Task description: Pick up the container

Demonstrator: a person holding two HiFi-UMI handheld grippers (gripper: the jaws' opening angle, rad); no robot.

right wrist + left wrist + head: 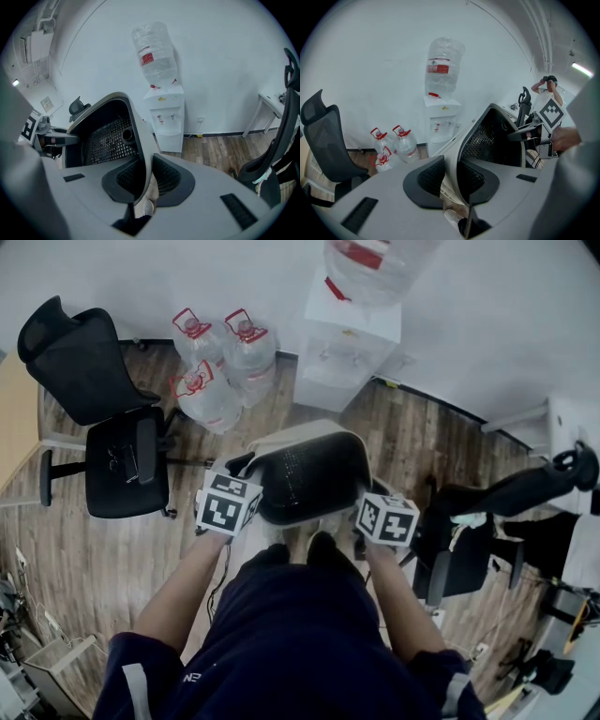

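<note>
I am in an office: a black mesh swivel chair, a tall white water cooler, and spare clear water jugs.

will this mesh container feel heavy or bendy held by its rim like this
Probably light for its size: the container has thin walls and a perforated inside. Likely fairly stiff: its wall looks straight where the left gripper and right gripper pinch it. Smooth plastic, so it might slip.
</note>
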